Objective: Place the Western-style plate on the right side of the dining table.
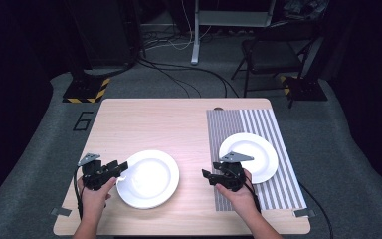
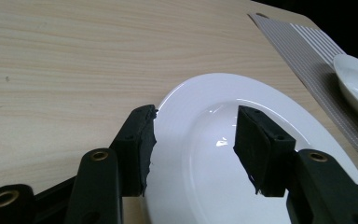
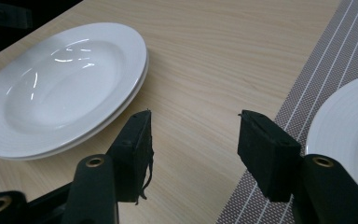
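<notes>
Right hand-held gripper (image 3: 193, 140) hovering open over counter (image 3: 205, 60), between stacked white plates (image 3: 60, 84) and striped mat (image 3: 326, 70)

The counter (image 1: 169, 119) is pale wood with a fine, light grain. On it lies a mat (image 1: 229, 124) in grey, one part dark with thin white lines, the other in broad grey and white stripes. The stack of plates (image 1: 149, 178) is plain glossy white, and the single plate (image 1: 251, 157) on the mat is white too. The left tool (image 1: 122, 168) and the right tool (image 1: 209, 177) are both matt black, each topped by a grey plate. The floor (image 1: 40, 149) is grey carpet, with a black and yellow striped base (image 1: 84, 92) on it
</notes>
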### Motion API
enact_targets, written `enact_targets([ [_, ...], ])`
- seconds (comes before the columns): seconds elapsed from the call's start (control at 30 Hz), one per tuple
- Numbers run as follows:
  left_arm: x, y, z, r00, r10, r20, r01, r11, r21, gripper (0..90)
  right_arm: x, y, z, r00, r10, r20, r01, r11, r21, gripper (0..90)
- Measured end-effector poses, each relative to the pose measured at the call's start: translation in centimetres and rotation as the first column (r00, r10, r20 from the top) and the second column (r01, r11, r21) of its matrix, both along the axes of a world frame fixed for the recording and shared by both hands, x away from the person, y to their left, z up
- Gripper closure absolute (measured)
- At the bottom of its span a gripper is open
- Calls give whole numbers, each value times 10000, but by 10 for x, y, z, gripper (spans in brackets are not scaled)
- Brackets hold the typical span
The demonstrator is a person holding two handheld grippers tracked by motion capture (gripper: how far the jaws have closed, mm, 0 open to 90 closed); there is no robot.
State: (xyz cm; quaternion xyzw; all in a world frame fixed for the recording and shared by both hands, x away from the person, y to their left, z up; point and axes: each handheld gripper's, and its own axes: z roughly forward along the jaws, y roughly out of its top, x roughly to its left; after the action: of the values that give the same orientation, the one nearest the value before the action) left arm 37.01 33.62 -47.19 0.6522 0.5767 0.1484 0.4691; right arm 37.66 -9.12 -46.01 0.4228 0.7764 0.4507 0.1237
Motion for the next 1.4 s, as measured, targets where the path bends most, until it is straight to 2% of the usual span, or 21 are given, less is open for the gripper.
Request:
enact_targets([
  [0.23, -1, 9, -3, 9999, 162, -36, -162, 9998, 147, 473, -1, 3, -10, 10000, 36, -42, -36, 10000, -61, 441],
  [0.37, 0, 14, -6, 9995, 297, -69, -294, 9984, 474, 473, -3, 5, -17, 9999, 80, -76, -80, 9999, -75, 443],
  [0.57, 2, 20, -12, 9983, 556, -181, -545, 9968, 580, 471, -6, 16, -29, 9986, 519, 63, -514, 9970, -577, 445],
  [0.7, 4, 25, -14, 9975, 666, -250, -646, 9953, 728, 465, -8, 23, -35, 9968, 793, 2, -791, 9939, -768, 440],
  [0.8, 5, 28, -16, 9960, 836, -314, -814, 9945, 662, 459, -9, 27, -39, 9946, 1042, -2, -1037, 9900, -956, 437],
  [0.93, 7, 31, -18, 9943, 998, -374, -968, 9925, 750, 456, -10, 30, -42, 9921, 1253, 41, -1243, 9878, -940, 434],
  [1.17, 12, 34, -21, 9924, 1207, -237, -1181, 9889, 900, 426, -10, 29, -48, 9926, 1215, -73, -1216, 9869, -1057, 424],
  [1.3, 15, 36, -24, 9906, 1300, -425, -1255, 9876, 942, 420, -9, 25, -50, 9943, 1061, -65, -1062, 9885, -1073, 421],
  [1.4, 17, 38, -25, 9891, 1422, -389, -1381, 9860, 932, 420, -9, 23, -51, 9958, 916, -77, -919, 9900, -1073, 421],
])
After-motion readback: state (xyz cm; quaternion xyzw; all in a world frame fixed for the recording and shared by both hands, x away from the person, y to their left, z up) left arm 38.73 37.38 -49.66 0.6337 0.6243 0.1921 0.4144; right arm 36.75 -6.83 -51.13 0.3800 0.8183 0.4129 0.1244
